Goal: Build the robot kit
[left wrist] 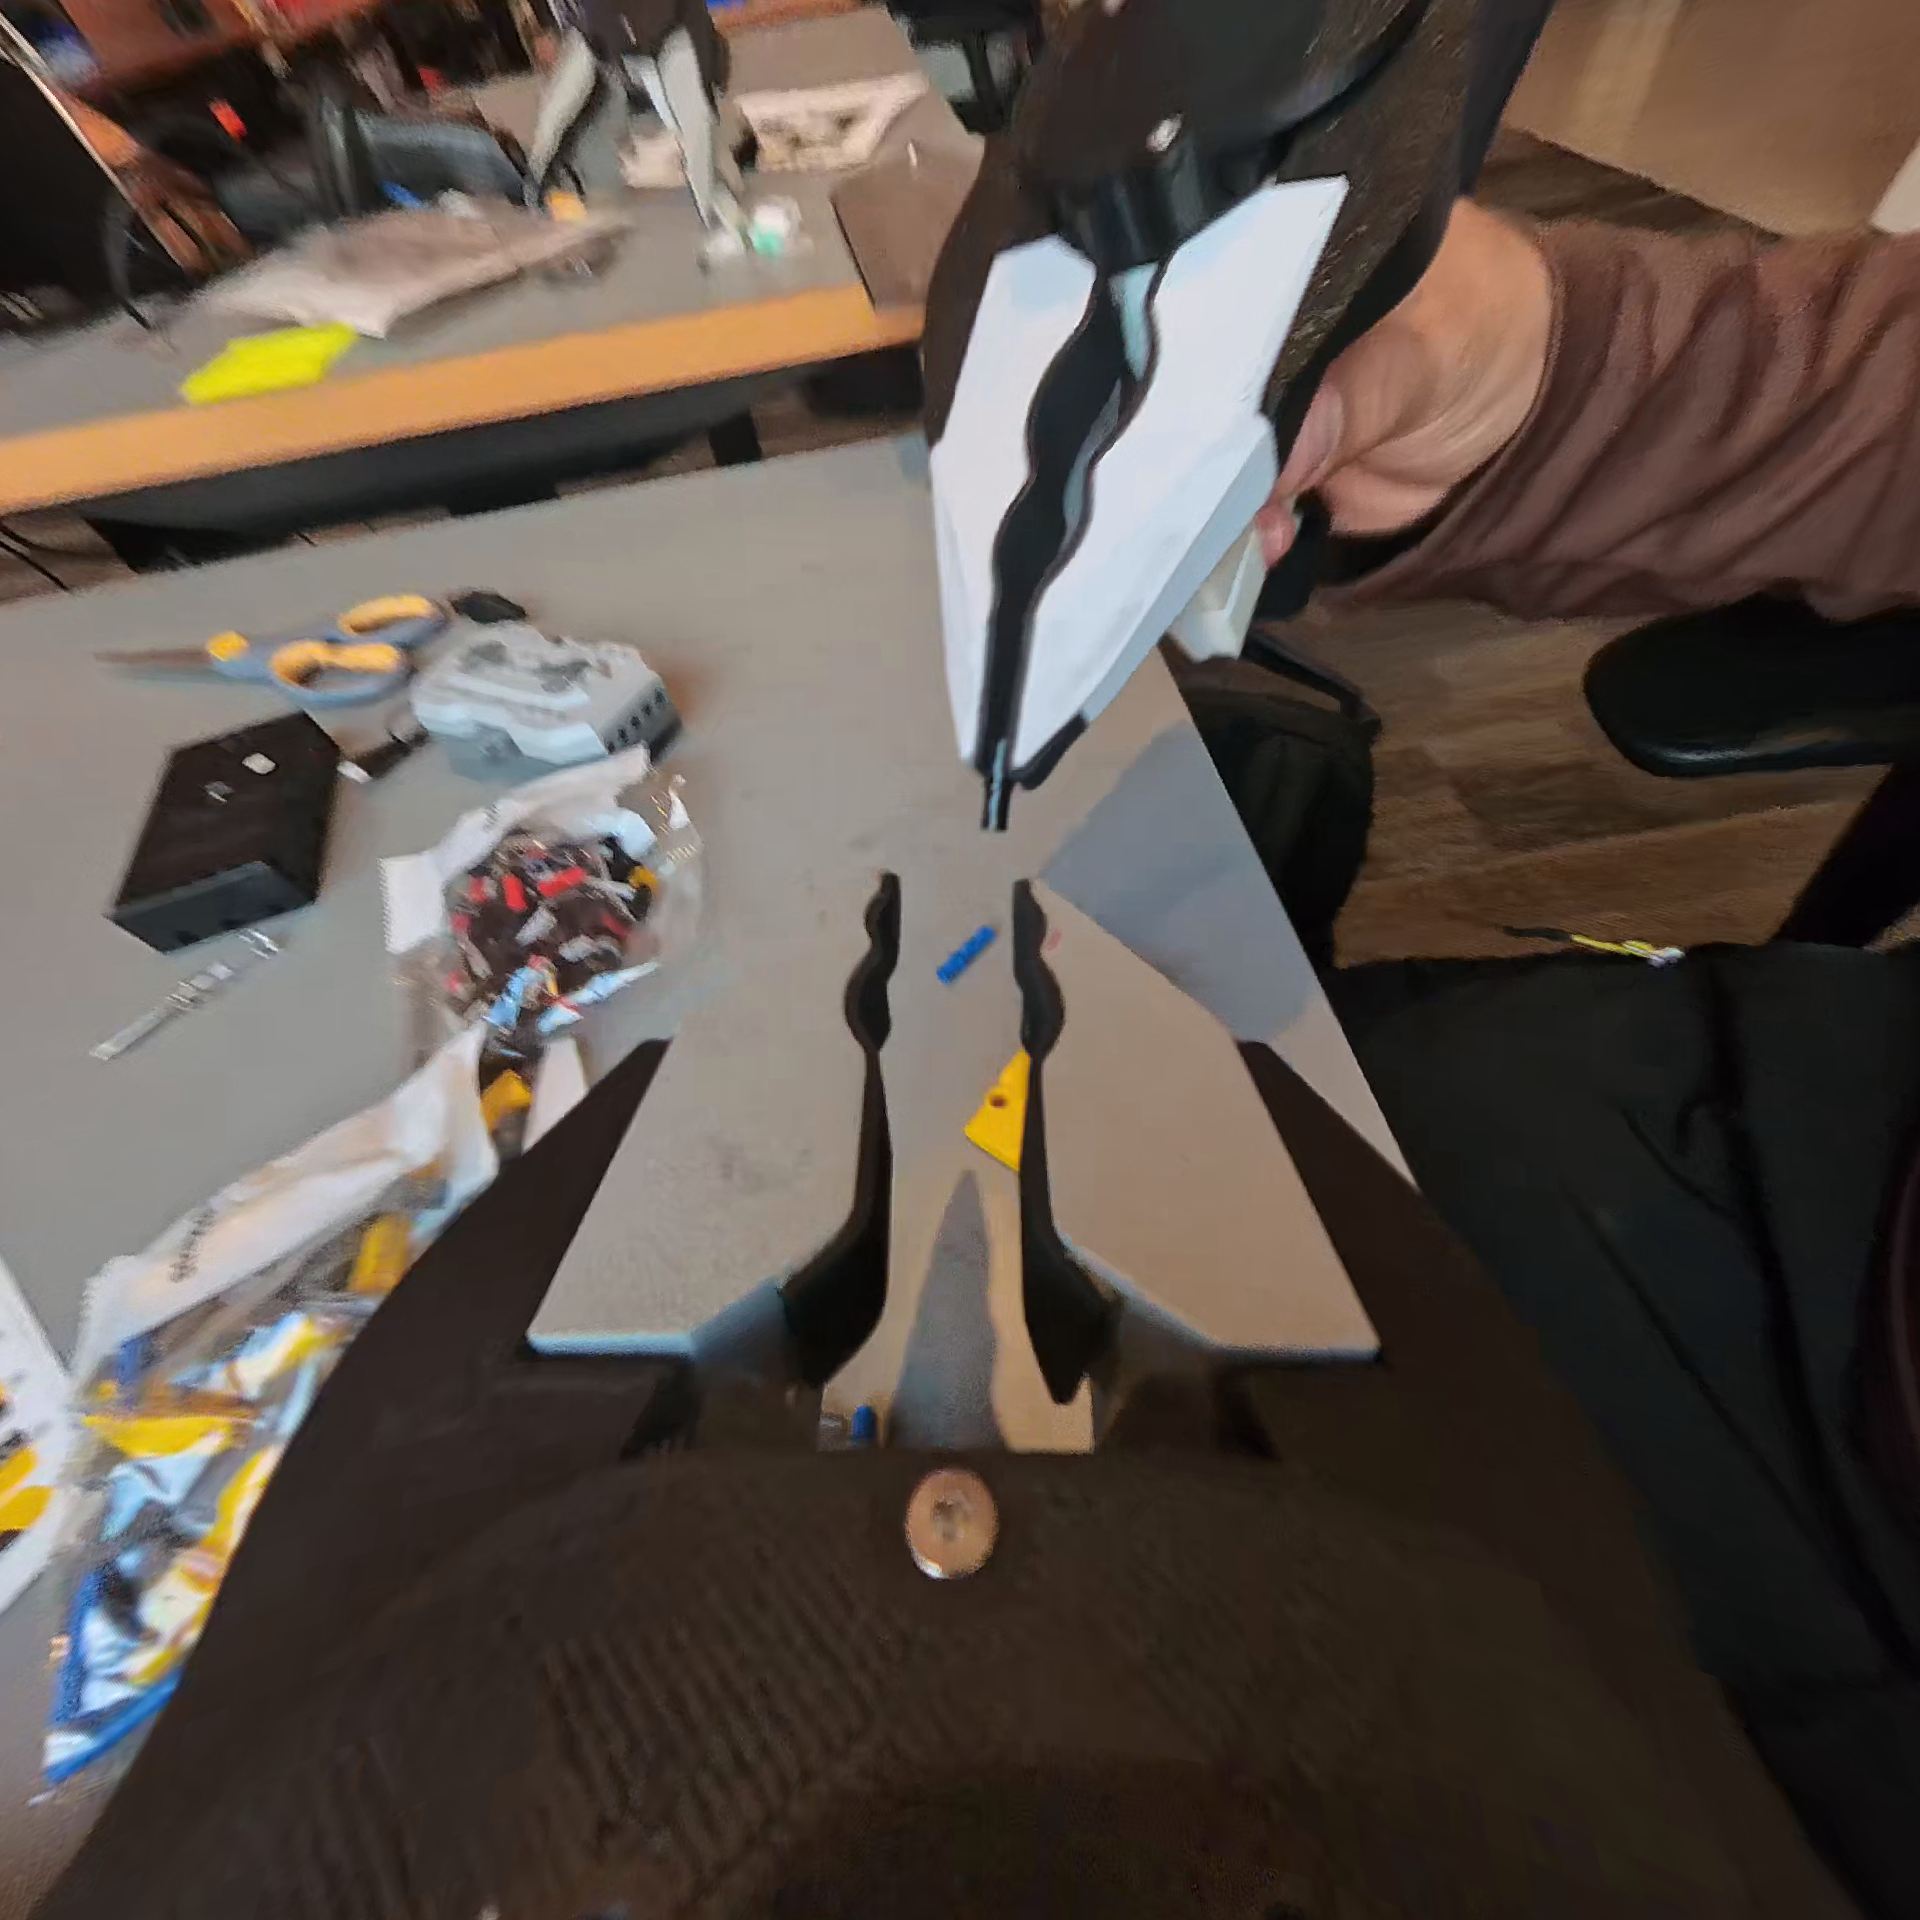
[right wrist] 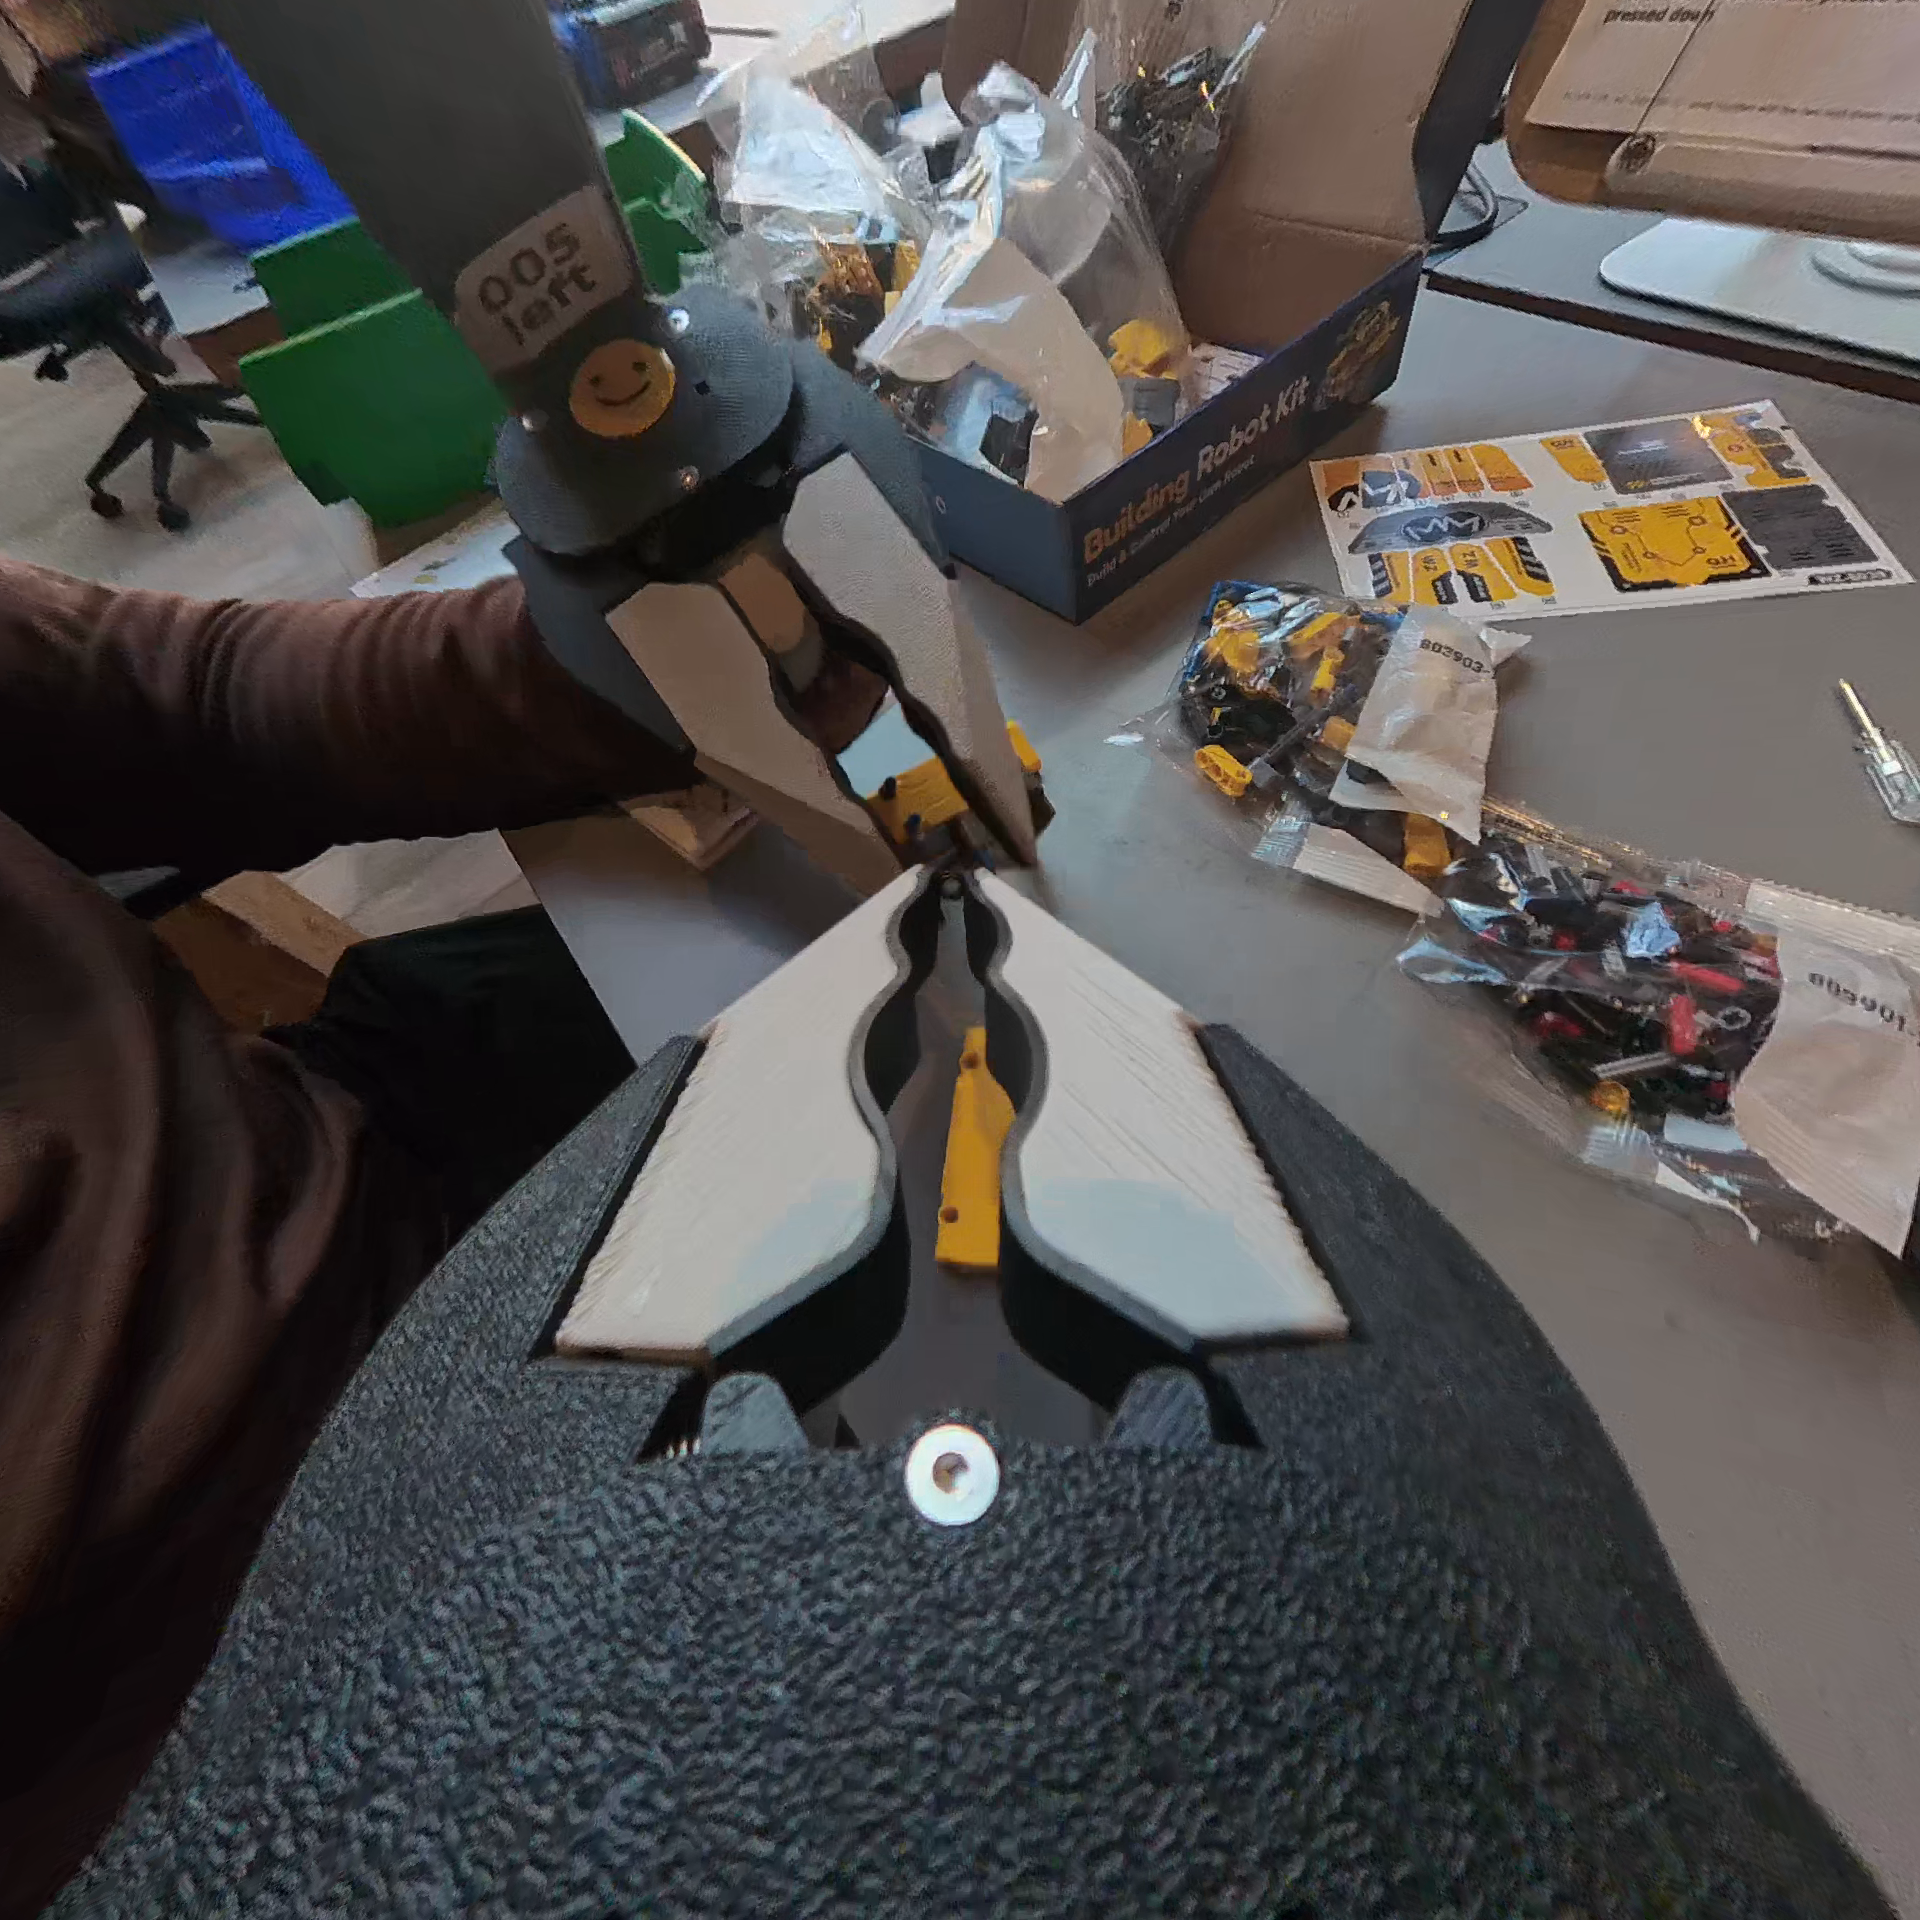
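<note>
My left gripper (left wrist: 956, 888) is open and empty, low over the grey table (left wrist: 790, 644). A small blue pin (left wrist: 966, 953) lies on the table between its fingertips. A yellow part (left wrist: 1000, 1114) lies just below, half hidden by one finger. My right gripper (left wrist: 995, 800) faces it from above, shut on a small dark pin that sticks out of its tips. In the right wrist view my right gripper (right wrist: 951, 881) pinches that dark pin, tip to tip with the left gripper (right wrist: 961, 857). A yellow block (right wrist: 914, 792) shows between the left fingers. A long yellow part (right wrist: 971, 1153) lies under my right fingers.
Clear bags of small parts (left wrist: 551, 914) (right wrist: 1621, 997) lie on the table, with scissors (left wrist: 312, 655), a grey unit (left wrist: 540, 696) and a black box (left wrist: 229, 831). A blue kit box (right wrist: 1195, 488) and a sticker sheet (right wrist: 1600, 509) sit farther off. The table edge (left wrist: 1278, 894) is close. My left and right fingertips are right by each other.
</note>
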Motion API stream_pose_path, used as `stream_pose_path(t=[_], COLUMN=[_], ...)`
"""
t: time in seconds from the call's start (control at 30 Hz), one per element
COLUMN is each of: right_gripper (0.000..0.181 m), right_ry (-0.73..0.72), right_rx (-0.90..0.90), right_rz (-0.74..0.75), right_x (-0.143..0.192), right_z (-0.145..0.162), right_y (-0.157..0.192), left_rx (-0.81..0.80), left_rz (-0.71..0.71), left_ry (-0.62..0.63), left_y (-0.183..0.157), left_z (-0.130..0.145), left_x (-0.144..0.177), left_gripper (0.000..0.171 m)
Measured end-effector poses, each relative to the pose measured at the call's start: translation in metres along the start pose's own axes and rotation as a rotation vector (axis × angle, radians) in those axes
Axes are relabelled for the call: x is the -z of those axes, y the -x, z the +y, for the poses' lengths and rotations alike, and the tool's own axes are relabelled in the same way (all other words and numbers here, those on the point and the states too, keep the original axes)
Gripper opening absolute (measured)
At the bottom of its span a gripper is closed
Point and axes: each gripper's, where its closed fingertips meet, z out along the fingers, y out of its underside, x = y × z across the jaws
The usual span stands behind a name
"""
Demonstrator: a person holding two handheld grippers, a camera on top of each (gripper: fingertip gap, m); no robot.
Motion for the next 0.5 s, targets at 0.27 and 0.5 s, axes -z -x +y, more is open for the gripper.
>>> stream_pose_path(t=[0.27, 0.5], right_gripper=[0.005, 0.005], right_ry=[0.327, 0.406], right_rx=[-0.020, 0.020], right_rz=[0.077, 0.129], right_x=[-0.003, -0.003], right_z=[0.098, 0.103], right_y=[-0.007, -0.013], left_rx=[0.047, 0.039], left_rz=[0.139, 0.157], left_ry=[0.268, 0.361], left_y=[-0.030, -0.030], left_z=[0.045, 0.062], left_x=[-0.029, -0.034], left_gripper=[0.028, 0.038])
